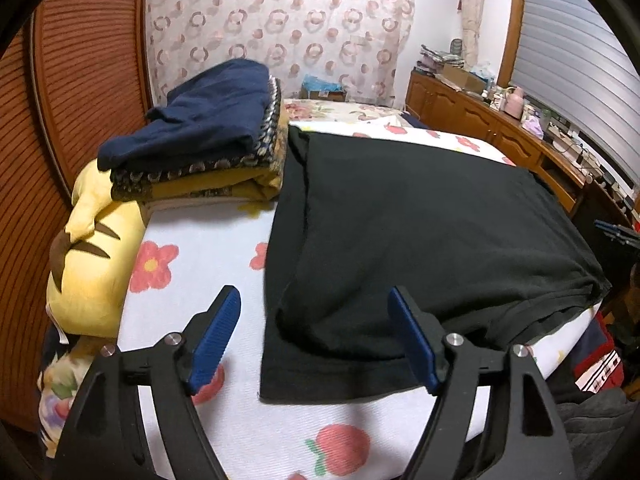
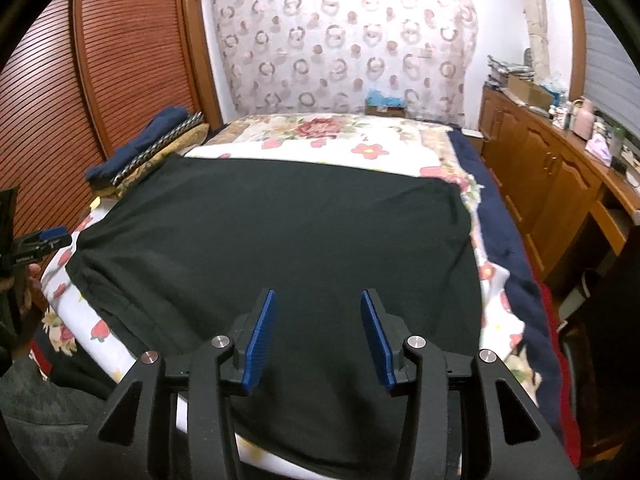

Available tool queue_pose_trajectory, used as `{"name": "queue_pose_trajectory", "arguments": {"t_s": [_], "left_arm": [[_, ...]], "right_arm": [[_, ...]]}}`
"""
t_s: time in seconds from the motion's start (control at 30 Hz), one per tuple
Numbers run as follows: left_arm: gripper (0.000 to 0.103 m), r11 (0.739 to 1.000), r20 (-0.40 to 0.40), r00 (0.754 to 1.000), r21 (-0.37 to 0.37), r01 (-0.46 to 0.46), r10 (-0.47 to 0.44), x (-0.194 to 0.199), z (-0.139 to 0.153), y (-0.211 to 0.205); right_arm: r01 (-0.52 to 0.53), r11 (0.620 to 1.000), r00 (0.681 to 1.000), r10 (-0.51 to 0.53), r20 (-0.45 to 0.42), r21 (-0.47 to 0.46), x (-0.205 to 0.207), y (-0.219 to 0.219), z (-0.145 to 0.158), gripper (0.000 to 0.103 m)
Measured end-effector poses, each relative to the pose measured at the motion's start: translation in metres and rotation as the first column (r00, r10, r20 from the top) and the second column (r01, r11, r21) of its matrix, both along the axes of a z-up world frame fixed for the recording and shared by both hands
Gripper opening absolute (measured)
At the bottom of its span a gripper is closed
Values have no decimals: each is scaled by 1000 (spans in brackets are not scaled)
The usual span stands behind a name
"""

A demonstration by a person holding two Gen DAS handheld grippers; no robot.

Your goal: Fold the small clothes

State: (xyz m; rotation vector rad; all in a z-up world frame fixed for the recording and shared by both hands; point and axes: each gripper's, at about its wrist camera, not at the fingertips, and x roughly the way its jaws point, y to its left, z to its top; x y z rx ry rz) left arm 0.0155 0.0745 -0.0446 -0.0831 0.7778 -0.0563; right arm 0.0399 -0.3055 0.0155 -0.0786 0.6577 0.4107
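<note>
Black garment [image 2: 280, 240] spread flat on bed [image 1: 192, 256], partly folded along left side. Stack of folded clothes [image 1: 200, 148] touching its far-left corner; yellow plush pillow [image 1: 92, 248] beside stack. Wooden cabinets [image 2: 540, 184] along right bed edge. Left hand-held gripper [image 1: 316, 340] wide, empty, over garment's near-left edge; right hand-held gripper [image 2: 318, 336] parted, empty, above garment's near edge.

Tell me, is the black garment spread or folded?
Partly folded: the black garment lies flat on the bed, with one side turned over itself.
</note>
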Motion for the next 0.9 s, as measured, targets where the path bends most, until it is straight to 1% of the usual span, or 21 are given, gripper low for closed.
{"name": "queue_pose_trajectory", "arguments": {"t_s": [0.17, 0.4, 0.63, 0.67, 0.7, 0.77, 0.8, 0.83, 0.9], "left_arm": [[77, 1000, -33, 999, -9, -27, 27, 3, -12, 7], [77, 999, -55, 997, -16, -45, 44, 4, -22, 13], [77, 999, -61, 997, -20, -50, 48, 3, -29, 13], [75, 999, -59, 997, -23, -48, 46, 2, -30, 13], [67, 999, -57, 998, -30, -42, 41, 2, -30, 13], [58, 999, -51, 998, -25, -39, 38, 1, -31, 12], [54, 999, -53, 998, -26, -39, 38, 2, -30, 12], [54, 999, -53, 998, -28, -44, 42, 2, -30, 12], [53, 998, -55, 998, -58, -37, 34, 4, -29, 14]], "right_arm": [[-16, 1000, 999, 16, -46, 6, 14, 4, -19, 49], [-3, 1000, 996, 1, -93, -26, 25, 4, -43, 49], [-5, 1000, 997, 3, -72, -25, 20, 4, -47, 51], [-5, 1000, 997, 3, -72, -29, 22, 12, -46, 52], [-6, 1000, 997, 4, -71, -31, 22, 12, -46, 52], [-7, 999, 998, 5, -69, -32, 23, 15, -41, 53], [-8, 999, 998, 6, -69, -32, 23, 14, -41, 53], [-10, 999, 998, 8, -67, -31, 23, 13, -41, 53], [-12, 1000, 998, 10, -64, -25, 23, 12, -41, 54]]}}
